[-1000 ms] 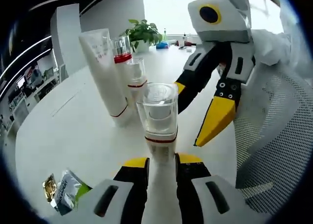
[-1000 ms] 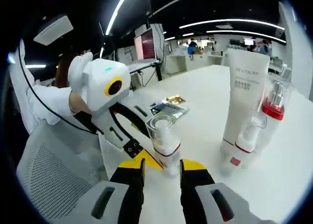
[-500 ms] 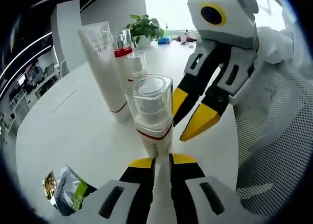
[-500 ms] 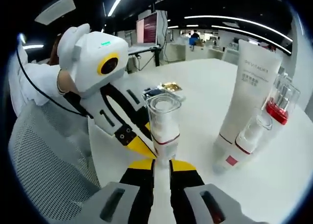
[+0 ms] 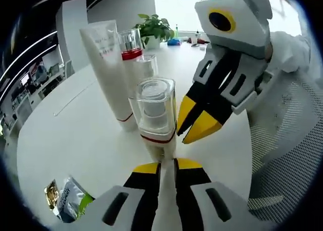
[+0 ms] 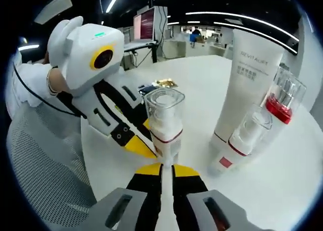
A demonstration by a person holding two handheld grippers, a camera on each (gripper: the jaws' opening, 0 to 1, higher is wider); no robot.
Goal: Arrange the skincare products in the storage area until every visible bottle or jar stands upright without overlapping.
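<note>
The clear-capped pump bottle stands upright on the white table, just in front of the left gripper, whose yellow-tipped jaws are drawn almost together at the bottle's base; a second ago they stood apart on either side of it, and whether they now pinch the base or merely touch each other below it cannot be told. In the right gripper view the same bottle rises directly above the right gripper, whose jaws have likewise narrowed from an open stance to a thin slit; contact with the bottle cannot be confirmed there either. The right gripper appears in the left gripper view just right of the bottle, its two yellow tips now nearly closed where earlier they were spread. The bottle sits closer to both cameras than a second ago. Behind it the tall white tube stands upright, with the red-collared bottle and the small clear-capped bottle close beside it, none overlapping. In the right gripper view the tube stands right of the pump bottle, the small bottle near its foot and the red-collared bottle further right. Foil sachets lie flat near the table edge; a potted plant stands far behind
</note>
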